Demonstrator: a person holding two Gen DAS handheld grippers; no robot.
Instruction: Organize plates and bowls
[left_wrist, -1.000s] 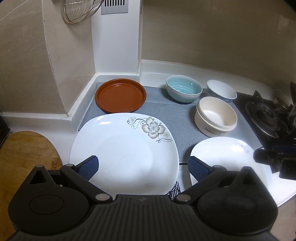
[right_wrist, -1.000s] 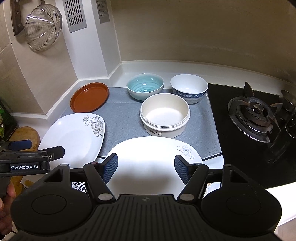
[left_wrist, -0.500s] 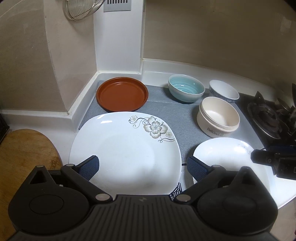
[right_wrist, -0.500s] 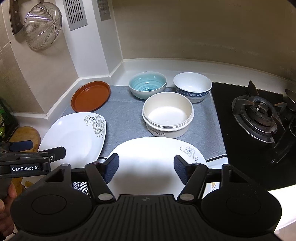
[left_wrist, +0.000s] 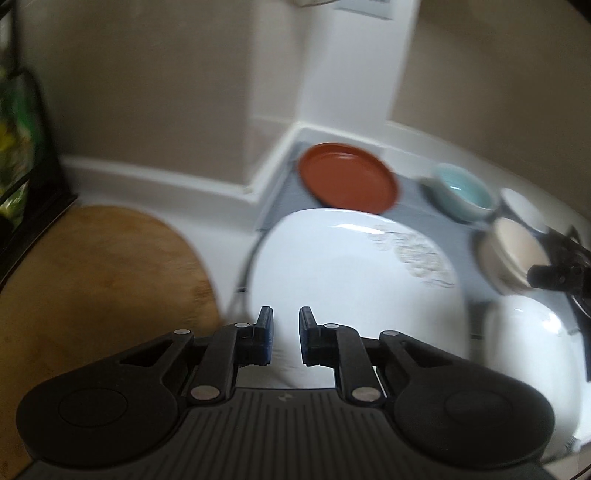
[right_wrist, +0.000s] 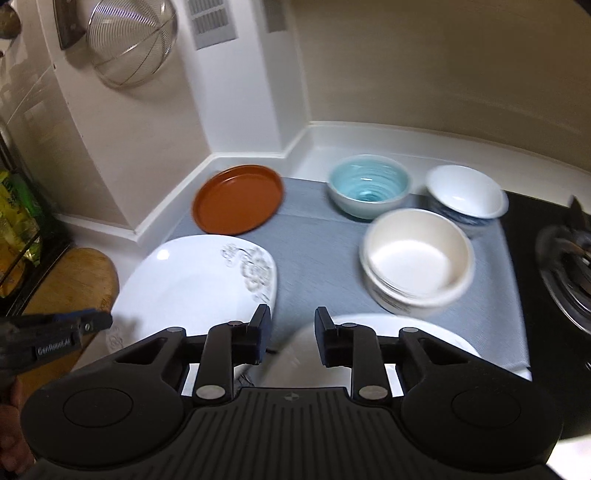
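Ahead of the left gripper (left_wrist: 284, 334), jaws just narrowed and empty, lies the floral plate (left_wrist: 354, 291), likely stacking base; right gripper (right_wrist: 291, 338) narrowing too.

Left view smeared w/ motion blur: flower print on big plate (left_wrist: 354, 280) unreadable; stove (right_wrist: 565, 266) cut by right edge.
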